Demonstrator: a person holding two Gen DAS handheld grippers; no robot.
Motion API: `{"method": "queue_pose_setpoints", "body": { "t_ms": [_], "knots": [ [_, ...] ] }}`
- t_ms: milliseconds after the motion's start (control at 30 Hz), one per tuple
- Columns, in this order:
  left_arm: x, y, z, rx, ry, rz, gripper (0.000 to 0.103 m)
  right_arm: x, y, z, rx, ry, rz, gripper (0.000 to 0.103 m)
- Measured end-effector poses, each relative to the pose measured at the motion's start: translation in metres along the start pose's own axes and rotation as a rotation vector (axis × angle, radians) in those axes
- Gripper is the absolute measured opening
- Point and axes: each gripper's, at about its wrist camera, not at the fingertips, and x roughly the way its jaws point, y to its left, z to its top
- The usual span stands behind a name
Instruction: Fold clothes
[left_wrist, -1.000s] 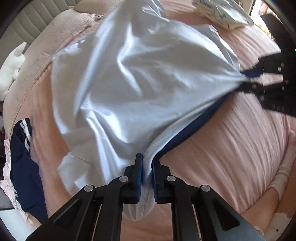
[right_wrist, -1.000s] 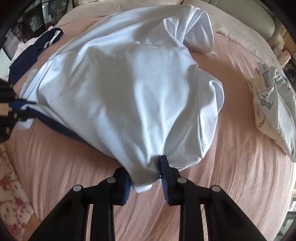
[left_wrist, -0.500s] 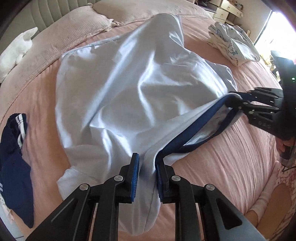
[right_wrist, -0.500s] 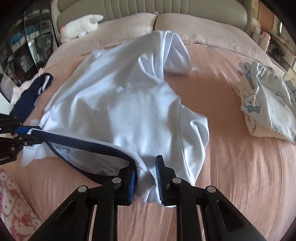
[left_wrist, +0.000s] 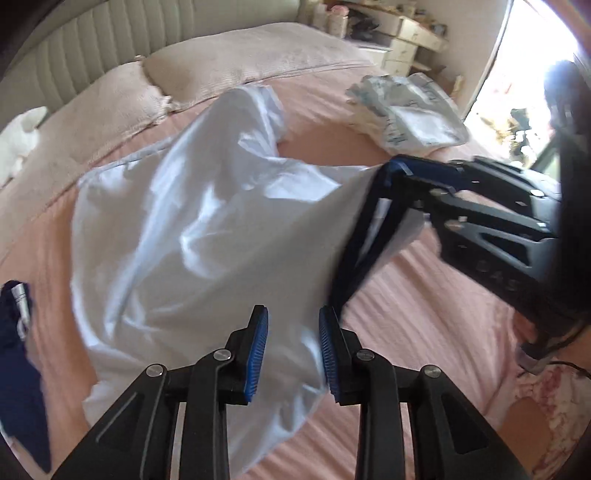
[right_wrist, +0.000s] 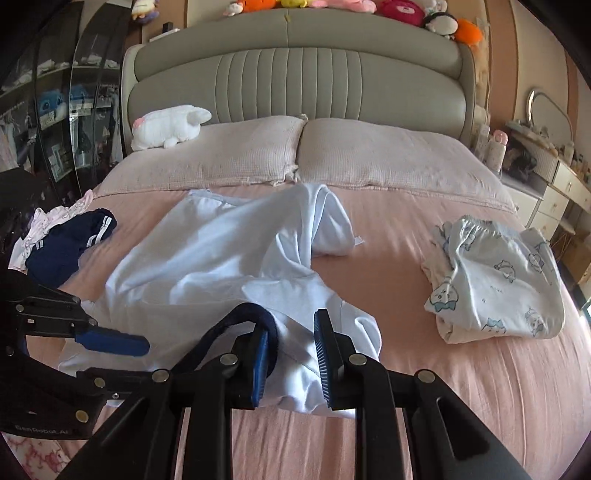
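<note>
The pale blue garment (right_wrist: 221, 258) looks light and floppy; right gripper (right_wrist: 291, 354) clamps its navy waistband, left gripper (left_wrist: 293, 350), at nine o'clock, has just been opening.

Grey padded headboard (right_wrist: 295, 79) topped with plush toys (right_wrist: 399, 7); bright window (left_wrist: 532, 85) beside.

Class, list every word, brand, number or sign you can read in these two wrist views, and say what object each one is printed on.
"GenRobot.AI": pale lettering on the black body of the left gripper, at the lower left of the right wrist view; the last letters are faint.
Tiny grey print on the folded white pyjama garment with blue cartoon figures: too small to read.
Raised marks on the black right gripper body in the left wrist view: too blurred to read.
</note>
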Motion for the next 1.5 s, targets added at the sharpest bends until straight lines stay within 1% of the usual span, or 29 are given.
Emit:
{"method": "queue_pose_setpoints", "body": {
  "t_ms": [33, 100, 133, 200, 300, 333, 367, 433, 533, 567, 600, 633, 667, 733, 800, 833, 900, 933, 1000, 1067, 1100, 1167, 1200, 1233, 1267, 1333, 1400, 1467, 1500],
  "knots": [
    [0.001, -0.001, -0.003, -0.012, 0.022, -0.013, 0.026, 0.0, -0.003, 0.001, 0.009, -0.004, 0.004, 0.022],
    [0.0, -0.005, -0.008, -0.03, 0.033, -0.117, 0.026, -0.007, -0.006, 0.003, 0.046, -0.025, 0.038, 0.022],
    [-0.003, -0.009, -0.008, -0.026, 0.009, -0.139, 0.026, -0.01, -0.008, 0.005, 0.067, -0.036, 0.058, 0.022],
    [-0.015, -0.017, -0.007, -0.013, -0.077, -0.134, 0.026, -0.012, -0.011, 0.006, 0.098, -0.041, 0.093, 0.022],
    [-0.029, -0.023, -0.002, -0.052, -0.164, -0.246, 0.027, -0.012, -0.016, 0.006, 0.127, -0.037, 0.115, 0.022],
    [-0.029, -0.026, -0.001, -0.048, -0.163, -0.222, 0.028, -0.012, -0.017, 0.006, 0.136, -0.036, 0.122, 0.022],
    [-0.027, -0.03, 0.001, -0.036, -0.152, -0.17, 0.032, -0.012, -0.02, 0.006, 0.148, -0.035, 0.13, 0.022],
    [-0.013, -0.031, 0.004, -0.036, -0.108, -0.03, 0.032, -0.013, -0.024, 0.006, 0.177, -0.033, 0.151, 0.022],
    [-0.002, -0.005, 0.001, -0.115, -0.056, 0.174, 0.032, -0.014, -0.027, 0.006, 0.177, -0.032, 0.157, 0.022],
    [-0.002, 0.006, -0.001, -0.132, -0.04, 0.248, 0.034, -0.013, -0.027, 0.005, 0.167, -0.024, 0.142, 0.022],
    [-0.002, 0.013, -0.004, -0.1, -0.021, 0.361, 0.035, -0.01, -0.026, 0.004, 0.152, -0.007, 0.116, 0.021],
    [0.0, 0.015, -0.007, -0.028, 0.001, 0.463, 0.036, -0.007, -0.026, 0.002, 0.137, 0.012, 0.088, 0.022],
    [0.005, 0.02, -0.012, 0.008, 0.039, 0.485, 0.036, 0.0, -0.024, 0.0, 0.114, 0.041, 0.063, 0.022],
    [0.015, 0.031, -0.022, 0.033, 0.13, 0.463, 0.037, 0.018, -0.018, -0.006, 0.059, 0.109, 0.014, 0.025],
    [0.027, 0.038, -0.033, 0.067, 0.185, 0.491, 0.037, 0.038, -0.01, -0.013, 0.032, 0.204, 0.039, 0.026],
    [0.033, 0.042, -0.039, 0.079, 0.196, 0.521, 0.037, 0.047, -0.006, -0.018, 0.024, 0.26, 0.061, 0.028],
    [0.042, 0.052, -0.046, 0.066, 0.197, 0.563, 0.038, 0.065, 0.003, -0.031, -0.009, 0.367, 0.094, 0.028],
    [0.04, 0.057, -0.045, 0.044, 0.179, 0.573, 0.038, 0.07, 0.007, -0.036, -0.033, 0.389, 0.084, 0.028],
    [0.023, 0.063, -0.042, 0.008, 0.108, 0.588, 0.039, 0.065, 0.004, -0.037, -0.065, 0.337, -0.012, 0.029],
    [-0.009, 0.062, -0.034, 0.001, -0.005, 0.601, 0.041, 0.04, -0.012, -0.024, 0.007, 0.205, -0.051, 0.037],
    [-0.028, 0.058, -0.032, 0.019, -0.068, 0.601, 0.041, 0.023, -0.022, -0.017, 0.064, 0.136, -0.061, 0.049],
    [-0.065, 0.043, -0.029, 0.103, -0.163, 0.598, 0.043, -0.013, -0.034, -0.006, 0.136, 0.022, -0.067, 0.052],
    [-0.081, 0.035, -0.031, 0.156, -0.198, 0.577, 0.043, -0.027, -0.033, -0.003, 0.128, 0.001, -0.066, 0.052],
    [-0.091, 0.028, -0.035, 0.213, -0.213, 0.558, 0.043, -0.039, -0.028, 0.0, 0.102, 0.011, -0.053, 0.052],
    [-0.099, 0.022, -0.04, 0.27, -0.218, 0.544, 0.043, -0.049, -0.024, -0.002, 0.091, 0.034, -0.016, 0.052],
    [-0.101, 0.015, -0.056, 0.372, -0.177, 0.439, 0.043, -0.07, -0.018, -0.01, 0.093, 0.083, 0.076, 0.052],
    [-0.092, 0.008, -0.075, 0.454, -0.142, 0.272, 0.043, -0.082, -0.01, -0.026, 0.111, 0.155, 0.147, 0.053],
    [-0.072, -0.001, -0.092, 0.528, -0.079, 0.076, 0.043, -0.076, -0.001, -0.046, 0.092, 0.259, 0.179, 0.053],
    [-0.057, -0.003, -0.096, 0.547, -0.026, 0.035, 0.043, -0.069, 0.005, -0.054, 0.074, 0.31, 0.194, 0.053]
  ]
}}
